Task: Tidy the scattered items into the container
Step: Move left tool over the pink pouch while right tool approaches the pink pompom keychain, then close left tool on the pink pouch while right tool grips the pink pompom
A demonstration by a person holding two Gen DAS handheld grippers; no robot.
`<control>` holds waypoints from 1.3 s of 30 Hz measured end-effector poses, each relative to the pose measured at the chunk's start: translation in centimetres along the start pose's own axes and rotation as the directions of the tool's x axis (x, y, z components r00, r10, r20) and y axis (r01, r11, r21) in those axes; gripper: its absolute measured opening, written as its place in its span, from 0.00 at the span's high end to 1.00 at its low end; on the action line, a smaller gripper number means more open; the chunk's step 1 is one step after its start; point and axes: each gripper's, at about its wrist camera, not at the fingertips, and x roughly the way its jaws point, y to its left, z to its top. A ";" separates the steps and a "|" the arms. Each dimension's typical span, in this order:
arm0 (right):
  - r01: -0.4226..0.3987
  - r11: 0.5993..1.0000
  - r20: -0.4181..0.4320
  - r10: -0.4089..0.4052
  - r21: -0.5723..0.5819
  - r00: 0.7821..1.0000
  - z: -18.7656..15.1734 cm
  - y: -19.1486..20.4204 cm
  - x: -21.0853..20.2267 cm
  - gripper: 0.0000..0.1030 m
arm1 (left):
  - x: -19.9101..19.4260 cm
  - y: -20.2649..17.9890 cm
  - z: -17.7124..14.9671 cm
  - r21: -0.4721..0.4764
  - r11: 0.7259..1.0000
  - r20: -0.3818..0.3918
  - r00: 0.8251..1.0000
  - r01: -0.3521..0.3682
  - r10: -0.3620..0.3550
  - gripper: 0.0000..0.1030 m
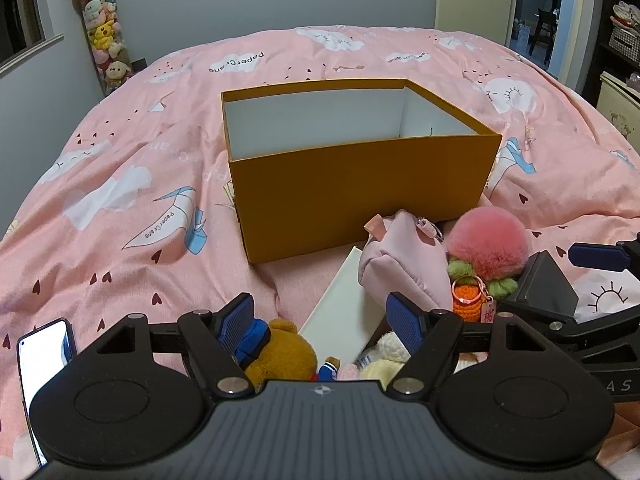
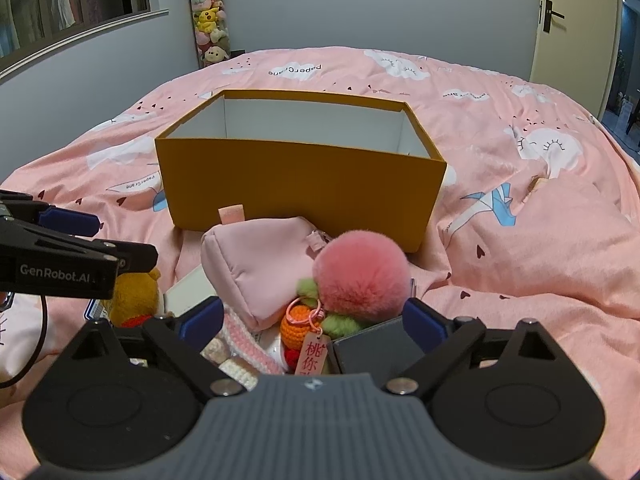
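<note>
- A bed [image 1: 120,152] covered by a pink quilt printed with white clouds, blue paper cranes and small dark hearts.
- An open orange box [image 1: 360,188] with a white inside stands on the quilt near the middle.
- Just in front of the box lies a heap: a pink pouch [image 2: 264,264], a fluffy pink pompom [image 2: 360,276], an orange crochet charm [image 2: 298,326] and a brown plush bear [image 1: 280,354].
- A phone [image 1: 42,364] lies at the left edge.

matt cardboard box [image 1: 360,196], fluffy pompom [image 2: 360,276], cloth pouch [image 2: 260,268], cotton duvet [image 1: 120,152]
</note>
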 end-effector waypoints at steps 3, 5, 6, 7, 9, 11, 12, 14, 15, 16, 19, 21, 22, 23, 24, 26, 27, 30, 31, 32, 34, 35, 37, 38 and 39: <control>0.000 1.000 0.000 0.000 0.000 1.000 0.0 0.0 0.0 0.07 | 0.0 0.0 0.0 -0.001 1.000 -0.003 1.000 0.000 0.000 0.16; 0.000 1.000 0.000 0.000 0.000 1.000 0.0 0.0 0.0 0.07 | 0.1 0.1 0.0 -0.002 1.000 -0.005 1.000 0.003 -0.003 0.16; 0.000 1.000 0.000 0.000 -0.001 1.000 0.0 0.0 0.0 0.07 | 0.1 0.1 0.0 -0.004 1.000 -0.007 1.000 0.005 -0.005 0.16; 0.002 1.000 0.000 -0.002 -0.002 1.000 0.0 0.0 0.0 0.08 | 0.1 0.2 0.1 -0.005 1.000 -0.008 1.000 0.008 -0.008 0.16; 0.007 1.000 0.000 -0.007 -0.004 1.000 0.0 -0.1 0.1 0.10 | 0.2 0.2 0.1 -0.006 1.000 -0.010 1.000 0.014 -0.014 0.17; 0.014 1.000 -0.001 -0.014 -0.005 1.000 -0.1 -0.3 0.2 0.12 | 0.2 0.3 0.1 -0.010 1.000 -0.010 1.000 0.016 -0.016 0.17; 0.017 1.000 -0.002 -0.017 -0.003 1.000 -0.1 -0.4 0.3 0.12 | 0.3 0.3 0.1 -0.011 1.000 -0.010 1.000 0.018 -0.018 0.18; 0.020 1.000 -0.003 -0.020 -0.002 1.000 -0.1 -0.7 0.4 0.13 | 0.3 0.4 0.2 -0.011 0.999 -0.010 0.999 0.031 -0.031 0.21; 0.021 1.000 -0.004 -0.021 -0.003 1.000 0.0 -0.8 0.4 0.16 | 0.2 0.4 0.4 -0.010 0.999 -0.008 0.999 0.041 -0.041 0.22; 0.022 1.000 -0.004 -0.022 -0.007 1.000 0.1 -1.0 0.4 0.17 | 0.2 0.4 0.6 -0.007 0.999 -0.003 0.999 0.054 -0.054 0.22; 0.032 0.999 0.000 -0.032 -0.020 0.999 0.5 -1.5 0.6 0.20 | 0.6 0.4 1.2 -0.013 0.995 -0.003 0.995 0.100 -0.100 0.22; 0.033 0.999 0.001 -0.033 -0.019 0.999 1.0 -2.0 0.9 0.20 | 1.2 0.4 1.7 -0.028 0.989 -0.020 0.989 0.144 -0.145 0.22; 0.033 0.999 -0.002 -0.033 -0.017 0.999 1.2 -2.2 1.1 0.20 | 1.6 0.4 1.9 -0.036 0.985 -0.028 0.985 0.169 -0.170 0.22; 0.032 0.999 -0.006 -0.032 -0.016 0.999 1.4 -2.4 1.4 0.20 | 2.0 0.3 2.2 -0.042 0.981 -0.033 0.981 0.189 -0.190 0.22; 0.028 0.999 -0.010 -0.028 -0.016 1.000 1.7 -2.6 1.7 0.20 | 2.4 0.2 2.4 -0.047 0.978 -0.040 0.978 0.201 -0.203 0.22; 0.016 1.000 -0.026 -0.017 -0.023 1.000 2.0 -3.0 2.5 0.22 | 3.3 0.1 3.0 -0.054 0.975 -0.053 0.974 0.216 -0.219 0.22; 0.010 1.000 -0.034 -0.011 -0.023 0.999 2.1 -3.1 2.9 0.22 | 3.9 0.1 3.2 -0.059 0.973 -0.061 0.972 0.223 -0.227 0.22; -0.015 1.000 -0.061 0.014 -0.020 0.998 2.5 -3.4 4.2 0.22 | 5.5 -0.1 3.8 -0.080 0.969 -0.089 0.966 0.235 -0.241 0.22; -0.021 1.000 -0.070 0.020 -0.018 0.997 2.6 -3.5 4.7 0.22 | 6.0 -0.2 3.9 -0.088 0.967 -0.102 0.964 0.238 -0.247 0.22; -0.025 1.000 -0.078 0.024 -0.016 0.997 2.6 -3.6 5.1 0.22 | 6.5 -0.3 4.0 -0.095 0.965 -0.114 0.960 0.246 -0.256 0.23; -0.033 0.999 -0.095 0.032 -0.015 0.995 2.7 -3.8 6.1 0.22 | 7.6 -0.4 4.0 -0.113 0.958 -0.139 0.950 0.264 -0.279 0.31; -0.034 0.999 -0.103 0.032 -0.014 0.994 2.8 -3.8 6.5 0.22 | 8.0 -0.4 4.0 -0.127 0.955 -0.149 0.947 0.268 -0.286 0.37; -0.035 0.999 -0.117 0.033 -0.016 0.993 2.8 -4.0 7.4 0.23 | 8.7 -0.4 4.1 -0.144 0.951 -0.163 0.942 0.273 -0.295 0.41; -0.036 0.999 -0.125 0.034 -0.016 0.992 2.8 -4.0 7.8 0.24 | 8.9 -0.4 4.1 -0.148 0.952 -0.167 0.942 0.267 -0.291 0.47; -0.036 0.999 -0.131 0.034 -0.016 0.991 2.8 -4.1 8.1 0.25 | 9.1 -0.5 4.0 -0.147 0.954 -0.170 0.944 0.260 -0.283 0.49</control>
